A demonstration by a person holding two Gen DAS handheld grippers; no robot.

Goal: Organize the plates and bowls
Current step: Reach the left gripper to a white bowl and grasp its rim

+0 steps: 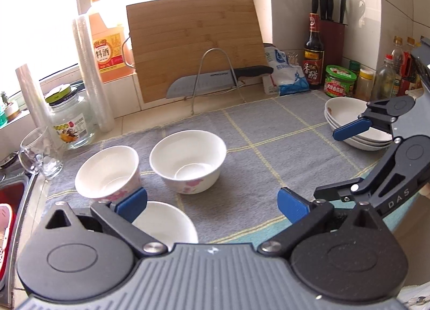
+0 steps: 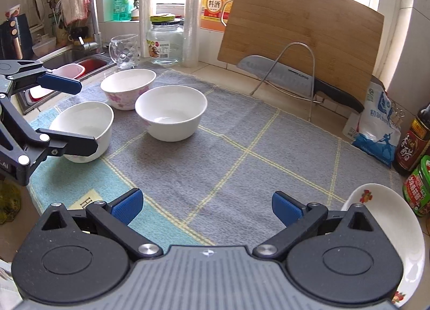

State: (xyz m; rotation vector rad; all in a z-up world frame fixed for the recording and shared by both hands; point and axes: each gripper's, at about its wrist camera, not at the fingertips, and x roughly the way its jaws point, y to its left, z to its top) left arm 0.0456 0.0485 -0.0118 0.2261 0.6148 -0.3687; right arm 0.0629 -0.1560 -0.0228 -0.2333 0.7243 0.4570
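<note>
On the woven grey mat (image 2: 242, 132), round glossy bowls (image 2: 172, 112); both tongs (image 1: 212, 203) (image 2: 205, 206) spread.

- Left wrist view: low over the desk's grey mat (image 1: 242, 148), facing the cutting board (image 1: 193, 43) beyond its fingers.
- Right wrist view: similar height, facing the same board (image 2: 301, 38); both share three bowls.
</note>
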